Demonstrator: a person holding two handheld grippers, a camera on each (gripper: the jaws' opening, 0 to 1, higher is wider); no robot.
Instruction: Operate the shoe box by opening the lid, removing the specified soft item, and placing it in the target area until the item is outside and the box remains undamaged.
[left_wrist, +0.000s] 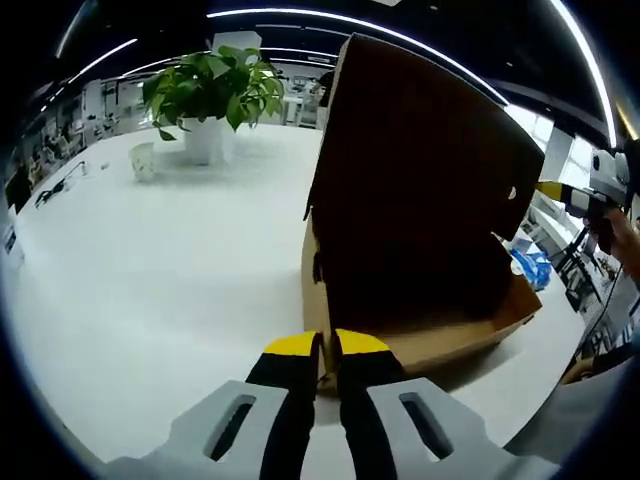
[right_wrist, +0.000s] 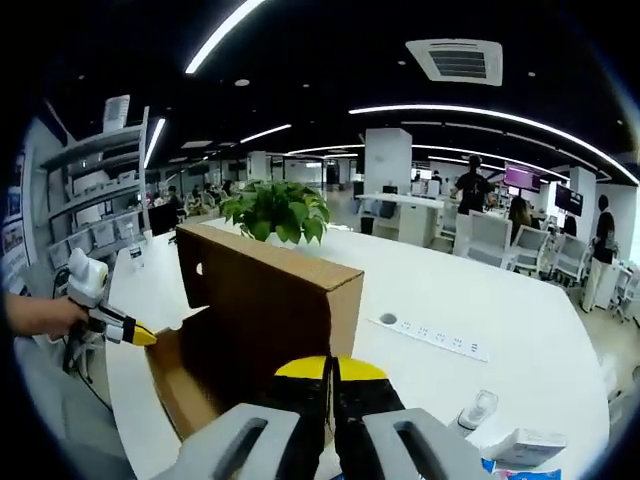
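Note:
A brown cardboard shoe box (left_wrist: 450, 340) stands on the white table (left_wrist: 150, 280) with its lid (left_wrist: 420, 170) raised nearly upright. The inside is dark, and I cannot make out what lies in it. My left gripper (left_wrist: 328, 345) is shut at the box's near corner, with cardboard in the narrow gap between its yellow tips. From the right gripper view, the left gripper (right_wrist: 140, 335) touches the box base (right_wrist: 175, 385). My right gripper (right_wrist: 330, 368) is shut at the free edge of the lid (right_wrist: 270, 290); the right gripper (left_wrist: 552, 188) meets that edge.
A potted green plant (left_wrist: 215, 90) and a small white cup (left_wrist: 143, 160) stand at the table's far end. A white power strip (right_wrist: 435, 335) and a small white device (right_wrist: 478, 408) lie on the table (right_wrist: 500, 310). A blue packet (left_wrist: 530, 265) lies beyond the box.

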